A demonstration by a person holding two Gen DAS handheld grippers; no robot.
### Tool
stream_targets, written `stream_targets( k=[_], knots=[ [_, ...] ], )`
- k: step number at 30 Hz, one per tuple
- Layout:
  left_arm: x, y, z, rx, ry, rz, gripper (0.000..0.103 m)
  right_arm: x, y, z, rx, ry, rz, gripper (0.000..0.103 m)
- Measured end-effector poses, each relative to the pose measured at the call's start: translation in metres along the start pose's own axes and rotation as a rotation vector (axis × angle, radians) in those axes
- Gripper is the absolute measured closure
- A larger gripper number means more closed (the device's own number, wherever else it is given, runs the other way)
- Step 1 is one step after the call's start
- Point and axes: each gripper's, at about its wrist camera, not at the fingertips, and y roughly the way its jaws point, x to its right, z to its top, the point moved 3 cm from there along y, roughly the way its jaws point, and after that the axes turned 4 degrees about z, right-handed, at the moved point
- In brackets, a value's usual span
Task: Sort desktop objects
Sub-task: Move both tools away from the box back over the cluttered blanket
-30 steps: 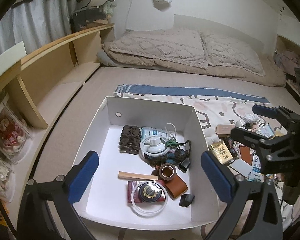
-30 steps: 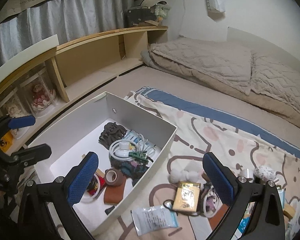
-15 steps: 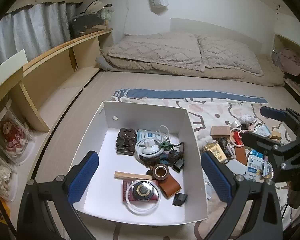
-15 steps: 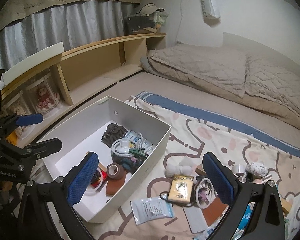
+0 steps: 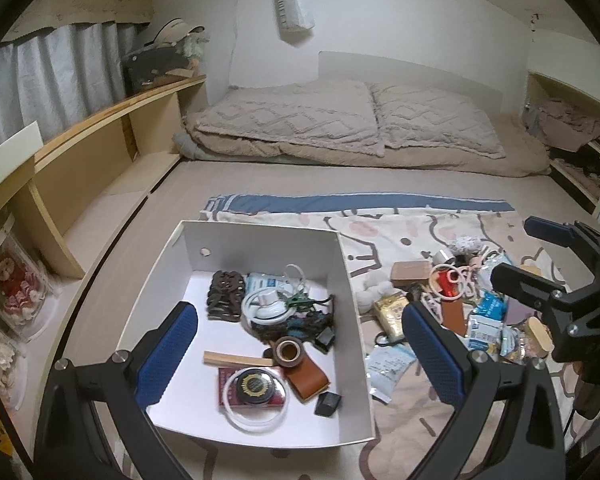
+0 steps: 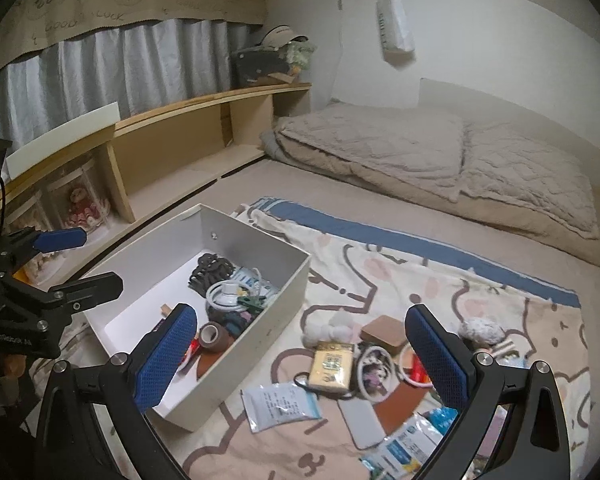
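Note:
A white open box (image 5: 260, 236) sits on a cartoon blanket (image 6: 380, 272). Inside lie a dark hair clip (image 5: 226, 296), a white cable coil (image 5: 266, 304), a brown tape roll (image 5: 287, 351), a wooden stick (image 5: 236, 359) and a round tin (image 5: 254, 386). My left gripper (image 5: 300, 360) hovers open above the box, holding nothing. To the right of the box (image 6: 260, 236), loose items cover the blanket: a yellow packet (image 6: 332, 366), a brown case (image 6: 384, 334), a white plush (image 6: 328, 332) and a sachet (image 6: 280, 402). Over them my right gripper (image 6: 300, 364) hangs open and empty.
A long wooden shelf (image 6: 188, 120) runs along the left, with dolls in clear cases (image 6: 84, 208) under it. Folded beige bedding (image 5: 340, 124) lies at the back. Grey curtains (image 6: 100, 68) hang behind the shelf. Clothes fill a shelf (image 5: 568, 128) at the far right.
Both grippers have risen and pulled back, so the box and the pile look smaller and lower in view. Both stay open and empty; nothing on the blanket has moved.

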Motion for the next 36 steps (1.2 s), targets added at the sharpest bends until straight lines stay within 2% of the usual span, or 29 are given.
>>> stream_targets(
  k=[15,24,33,36],
  knots=[
    [0.059,-0.022,0.009,0.044,0.055,-0.136,0.0,0.053,-0.072,-0.031,0.023,0.05,-0.113,0.0],
    [0.092,-0.027,0.005,0.058,0.088,-0.191,0.0,0.082,-0.104,-0.052,0.037,0.059,-0.176,0.0],
    [0.121,-0.026,-0.006,0.111,0.156,-0.186,0.0,0.111,-0.13,-0.074,0.056,0.089,-0.221,0.0],
    [0.129,-0.025,-0.007,0.124,0.174,-0.215,0.0,0.124,-0.133,-0.082,0.063,0.109,-0.232,0.0]
  ],
)
